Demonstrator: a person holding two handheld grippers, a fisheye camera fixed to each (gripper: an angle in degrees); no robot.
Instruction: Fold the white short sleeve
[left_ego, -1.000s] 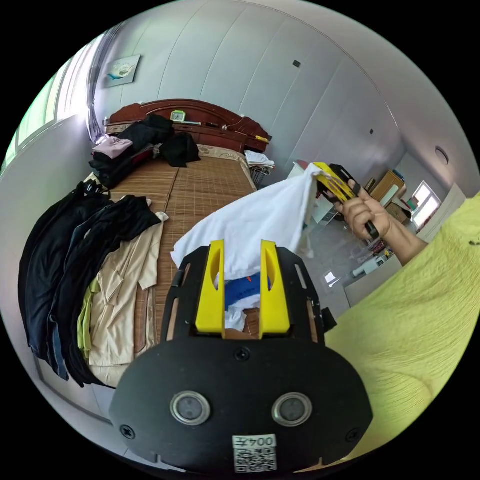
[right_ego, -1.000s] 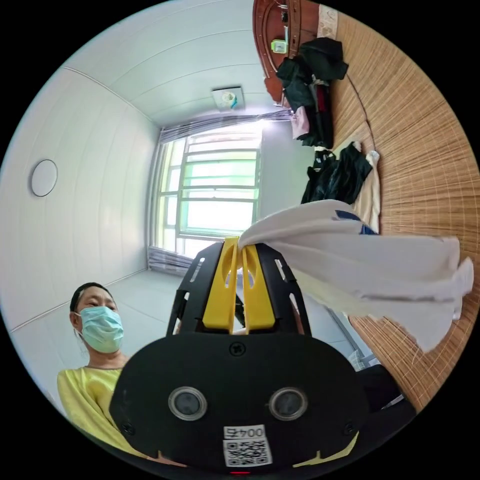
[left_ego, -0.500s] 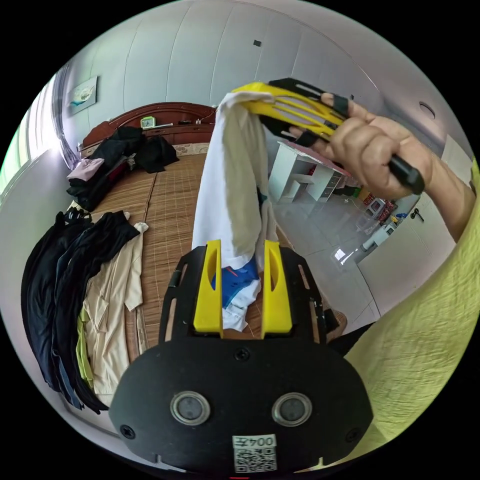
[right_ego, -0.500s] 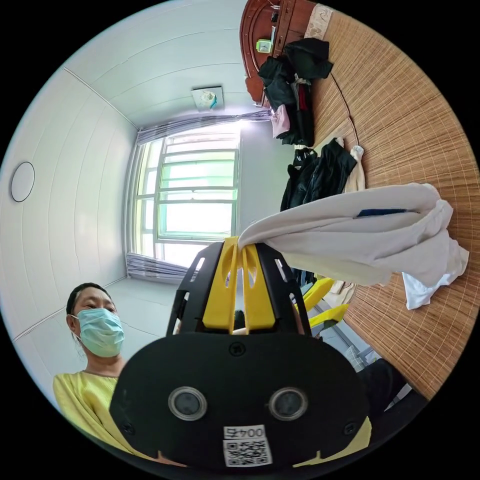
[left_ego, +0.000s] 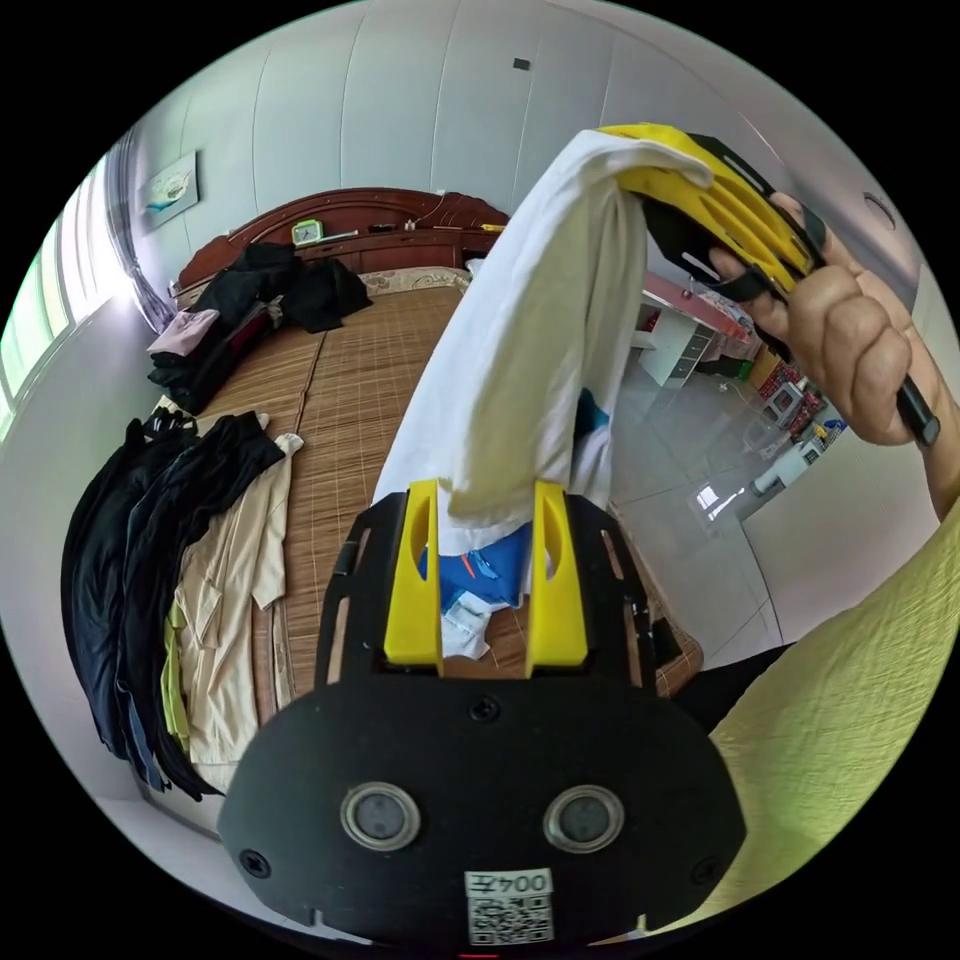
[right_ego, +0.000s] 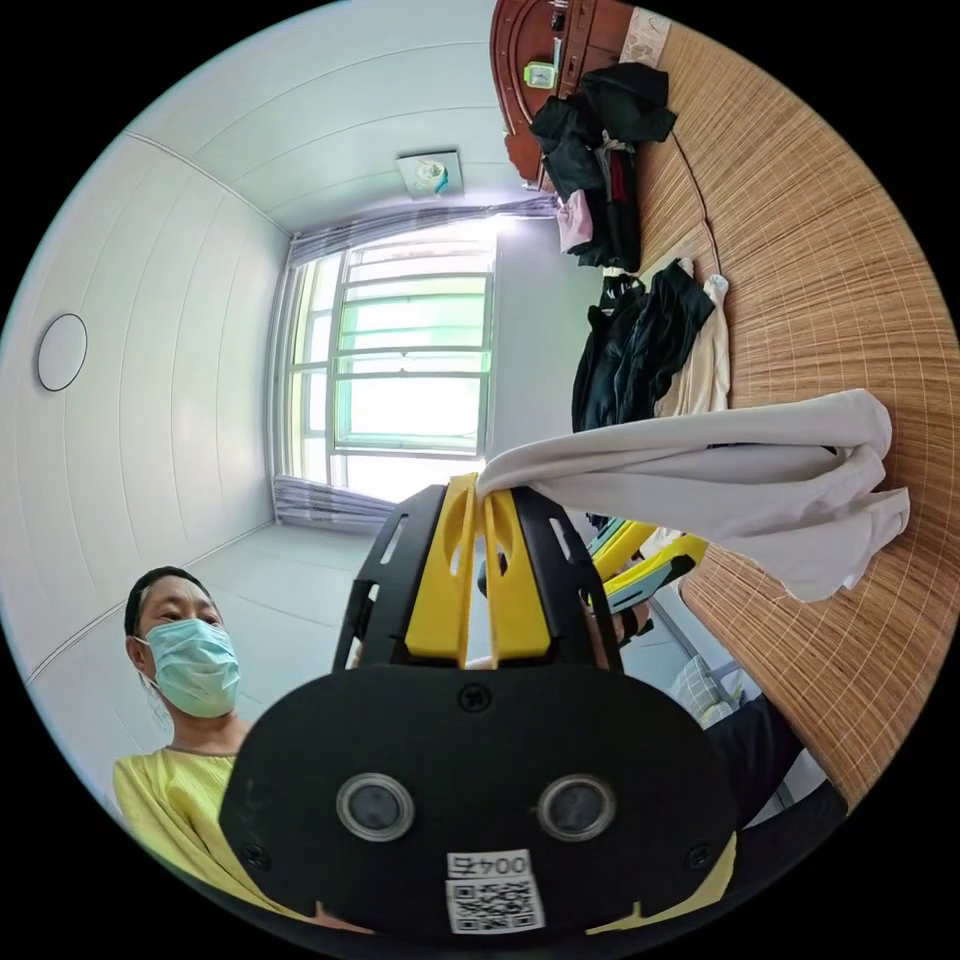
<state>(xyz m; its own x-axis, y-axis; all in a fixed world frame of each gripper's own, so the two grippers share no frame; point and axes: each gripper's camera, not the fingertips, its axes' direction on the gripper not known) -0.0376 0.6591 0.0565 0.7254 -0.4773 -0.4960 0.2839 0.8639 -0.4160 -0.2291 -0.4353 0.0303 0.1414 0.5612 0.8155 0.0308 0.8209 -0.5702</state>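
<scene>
Left gripper view showed my left gripper (left_ego: 485, 500) with its two yellow jaws standing apart, the lower end of the white shirt (left_ego: 535, 360) hanging between them. I could not see either jaw pressing the cloth, so I took that gripper as released. The shirt hung in the air as a long bunched drape, its top edge pinched in my right gripper (left_ego: 640, 165), which the person's hand (left_ego: 850, 345) held high at the upper right of that view. A blue patch (left_ego: 480, 570) on the shirt showed low between the left jaws.

Below and behind the shirt lay the bed's bamboo mat (left_ego: 350, 390). Dark clothes (left_ego: 150, 520) and a beige garment (left_ego: 225, 590) were spread along the mat's near edge, and a second dark pile (left_ego: 265, 300) sat near the wooden headboard (left_ego: 340, 215). A yellow-green sleeve (left_ego: 850, 690) filled the lower right.

Right gripper view showed my right gripper (right_ego: 485, 495) with its jaws closed together on a corner of the shirt (right_ego: 720, 475). From there the shirt stretched away across the view, off the mat (right_ego: 840, 270), ending in a loose crumpled bunch. The left gripper (right_ego: 640, 560) sat just beneath the shirt, near the mat's edge. The window (right_ego: 410, 370) was bright behind, and the person (right_ego: 185, 700) in a mask was at the lower left.
</scene>
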